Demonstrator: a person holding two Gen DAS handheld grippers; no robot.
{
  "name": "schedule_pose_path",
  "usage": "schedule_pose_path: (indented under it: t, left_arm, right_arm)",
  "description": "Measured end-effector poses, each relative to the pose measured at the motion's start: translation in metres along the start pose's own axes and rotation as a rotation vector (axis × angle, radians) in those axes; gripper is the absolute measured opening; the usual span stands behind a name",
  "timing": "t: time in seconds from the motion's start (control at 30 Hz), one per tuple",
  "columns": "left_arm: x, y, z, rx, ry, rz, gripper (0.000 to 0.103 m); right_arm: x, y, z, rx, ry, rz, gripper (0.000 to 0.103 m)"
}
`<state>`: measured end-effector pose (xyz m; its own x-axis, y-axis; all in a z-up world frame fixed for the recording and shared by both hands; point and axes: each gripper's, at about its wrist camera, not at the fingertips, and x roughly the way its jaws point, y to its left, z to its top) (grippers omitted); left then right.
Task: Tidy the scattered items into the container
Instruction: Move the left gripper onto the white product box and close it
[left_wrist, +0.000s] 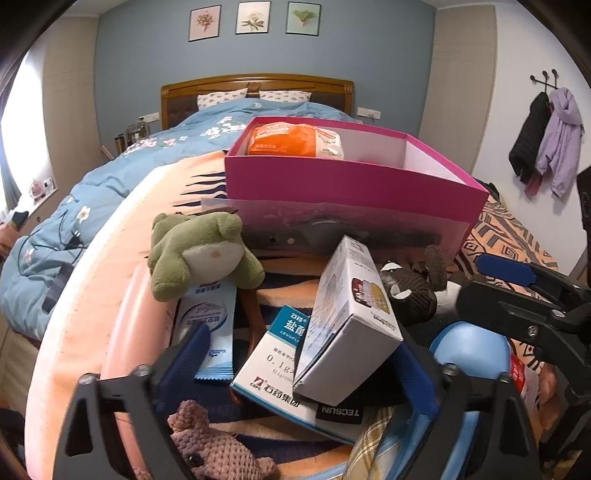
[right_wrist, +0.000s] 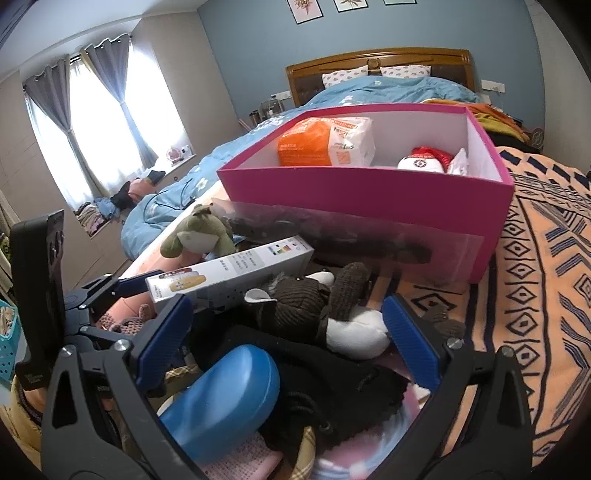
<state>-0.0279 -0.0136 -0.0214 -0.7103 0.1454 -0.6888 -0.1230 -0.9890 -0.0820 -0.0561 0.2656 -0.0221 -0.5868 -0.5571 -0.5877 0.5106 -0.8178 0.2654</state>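
Note:
A pink box (left_wrist: 332, 177) (right_wrist: 369, 192) sits on the bed and holds an orange-and-white bag (left_wrist: 295, 142) (right_wrist: 325, 146) and a red-and-white item (right_wrist: 424, 160). In front of it lies a pile: a green plush frog (left_wrist: 199, 251) (right_wrist: 199, 234), a white carton (left_wrist: 351, 321) (right_wrist: 229, 275), a blue-and-white medicine box (left_wrist: 273, 365), a blue sachet (left_wrist: 207, 325), a brown plush (left_wrist: 410, 291) (right_wrist: 306, 306), a blue case (right_wrist: 229, 398), a pink knitted toy (left_wrist: 210, 450). My left gripper (left_wrist: 306, 369) is open around the white carton. My right gripper (right_wrist: 288, 339) is open over the brown plush.
An orange patterned blanket (right_wrist: 546, 280) covers this end of the bed, a blue duvet (left_wrist: 74, 221) the far end. A black cloth (right_wrist: 332, 391) and a clear plastic sheet (right_wrist: 369, 236) lie by the box. Coats (left_wrist: 546, 140) hang on the right wall.

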Motion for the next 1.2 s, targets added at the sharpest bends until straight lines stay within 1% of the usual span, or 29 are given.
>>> schedule_pose_path:
  t: [0.1,0.17,0.23,0.3,0.33,0.37,0.5,0.73,0.83,0.93,1.03,1.13,1.2]
  left_arm:
    - [0.009,0.001,-0.002,-0.003,0.037,-0.031,0.063]
    - [0.01,0.002,-0.003,-0.005,0.04,-0.039,0.062]
    - [0.01,0.004,-0.002,-0.01,0.036,-0.049,0.058]
    - [0.01,0.009,0.001,-0.027,0.035,-0.073,0.047]
    - [0.01,0.013,0.002,-0.045,0.036,-0.091,0.045]
    - [0.01,0.018,0.003,-0.063,0.036,-0.111,0.039]
    - [0.012,0.031,0.006,-0.126,0.045,-0.188,0.038]
    - [0.013,0.04,0.007,-0.195,0.052,-0.269,0.035]
    - [0.012,0.041,0.008,-0.212,0.05,-0.284,0.034]
    - [0.008,0.042,0.009,-0.221,0.041,-0.308,0.031]
    - [0.005,0.044,0.01,-0.221,0.037,-0.306,0.031]
    - [0.004,0.046,0.011,-0.228,0.036,-0.306,0.031]
    - [0.004,0.051,0.012,-0.252,0.044,-0.334,0.029]
  right_arm:
    - [0.006,0.0,0.002,-0.007,0.014,0.011,0.103]
    - [0.009,-0.001,0.003,-0.011,0.02,0.018,0.103]
    - [0.012,-0.002,0.004,-0.009,0.026,0.026,0.103]
    - [0.015,-0.003,0.005,-0.005,0.031,0.036,0.103]
    - [0.015,-0.003,0.005,-0.004,0.032,0.041,0.103]
    - [0.017,-0.004,0.006,-0.004,0.035,0.048,0.103]
    - [0.022,-0.003,0.009,-0.004,0.047,0.076,0.103]
    - [0.038,-0.003,0.02,-0.02,0.071,0.111,0.103]
    - [0.046,-0.002,0.027,-0.036,0.081,0.119,0.103]
    - [0.05,0.001,0.034,-0.057,0.081,0.13,0.103]
    - [0.052,0.004,0.037,-0.068,0.094,0.181,0.103]
    - [0.055,0.009,0.034,-0.061,0.13,0.243,0.103]
    - [0.055,0.013,0.029,-0.089,0.142,0.245,0.103]
